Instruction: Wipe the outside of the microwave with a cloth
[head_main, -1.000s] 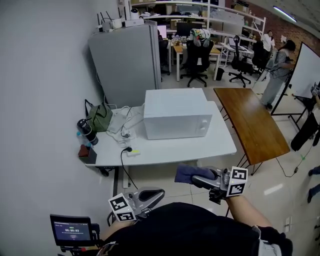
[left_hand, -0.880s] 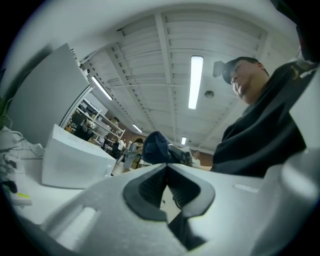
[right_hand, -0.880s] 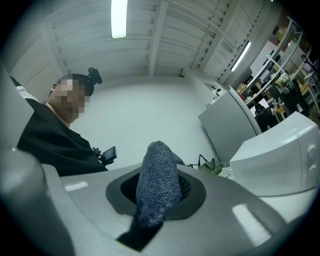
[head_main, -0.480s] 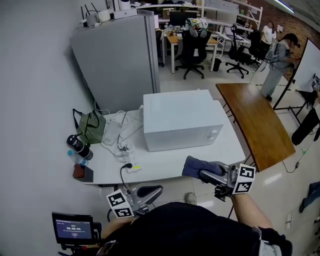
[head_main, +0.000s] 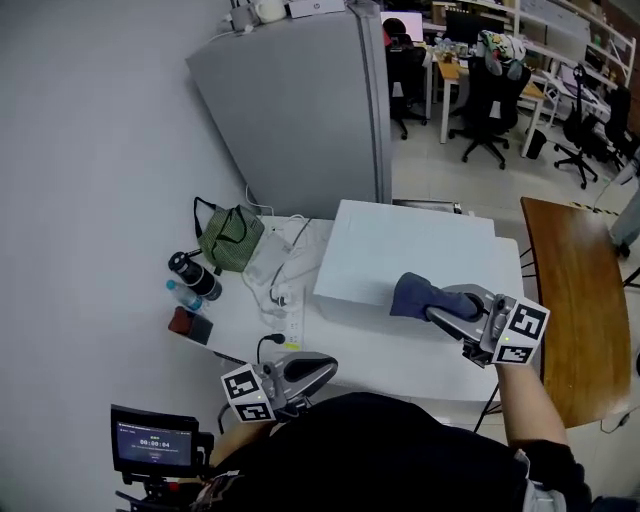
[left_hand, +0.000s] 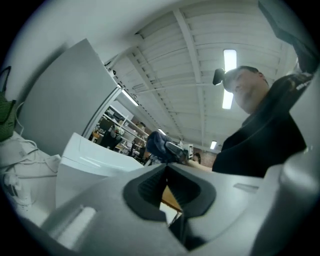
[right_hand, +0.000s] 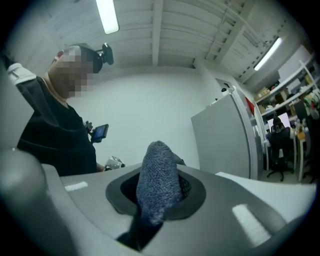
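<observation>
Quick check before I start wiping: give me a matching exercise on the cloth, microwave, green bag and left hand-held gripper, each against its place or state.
1 cloth
2 microwave
3 green bag
4 left hand-held gripper

A white, on the table
B shut, nothing in it
C left of the microwave
D clamped in the right hand-held gripper

Pairs: 1-D, 2-A, 3-C, 4-B

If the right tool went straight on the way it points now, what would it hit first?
Probably the white wall: the right tool, shut on the cloth, points across the microwave top, left of the fridge. Its height over the microwave is unclear.
</observation>
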